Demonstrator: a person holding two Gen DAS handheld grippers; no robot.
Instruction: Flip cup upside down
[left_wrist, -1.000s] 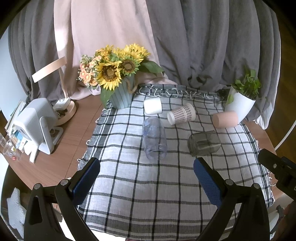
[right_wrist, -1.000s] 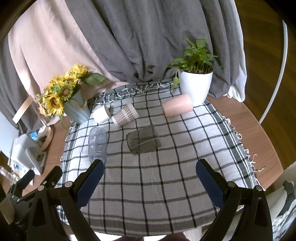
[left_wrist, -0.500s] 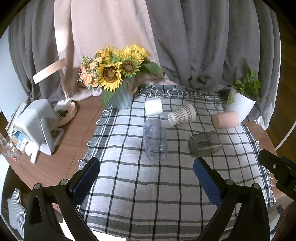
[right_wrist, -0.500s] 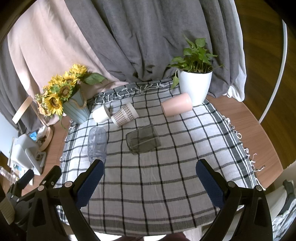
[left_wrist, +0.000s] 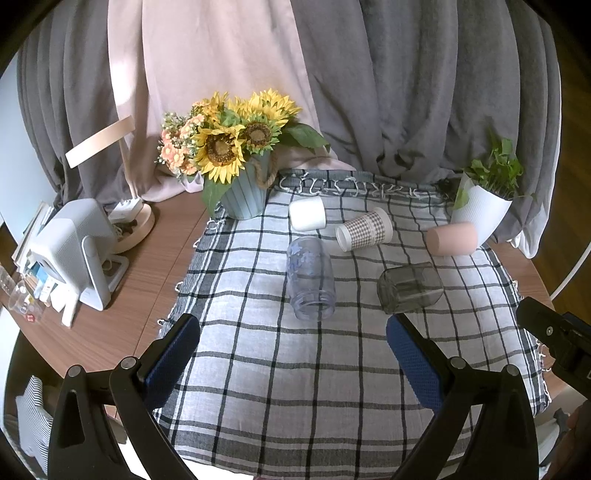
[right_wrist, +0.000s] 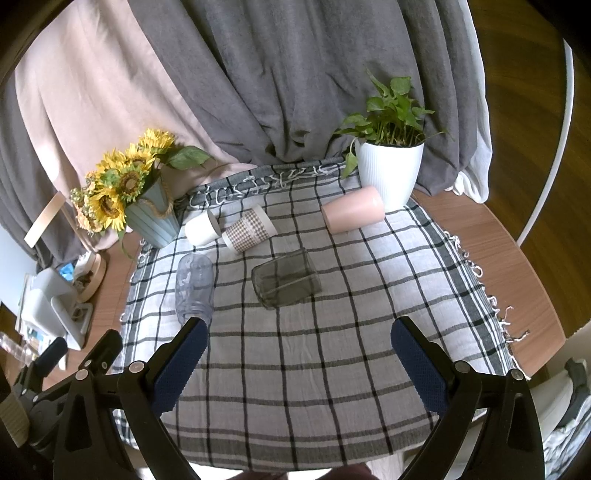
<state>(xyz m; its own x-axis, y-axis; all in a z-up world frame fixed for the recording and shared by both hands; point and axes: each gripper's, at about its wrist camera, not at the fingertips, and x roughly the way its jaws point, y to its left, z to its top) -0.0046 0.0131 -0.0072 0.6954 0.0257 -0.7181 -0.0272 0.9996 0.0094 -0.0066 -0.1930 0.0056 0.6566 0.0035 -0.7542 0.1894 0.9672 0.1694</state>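
tabletop (left_wrist: 147, 273): brown wood, round edge
cloth (left_wrist: 295, 369): checked, spread over the tabletop
cups: five lie on their sides on the cloth
pots: flower pot (left_wrist: 243, 195), plant pot (right_wrist: 391, 173)
left side: white box (left_wrist: 74, 251), lamp (left_wrist: 127, 221)

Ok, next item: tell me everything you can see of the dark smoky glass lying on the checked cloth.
The smoky glass is a grey-tinted, see-through tumbler with flat-sided walls and a thick base. It lies on its side on the checked cloth, mid-table, apart from the other cups. In the right wrist view its base points toward the lower left, and it looks empty. The clear plastic cup lies to its left, the pink cup beyond it. Neither gripper touches it.
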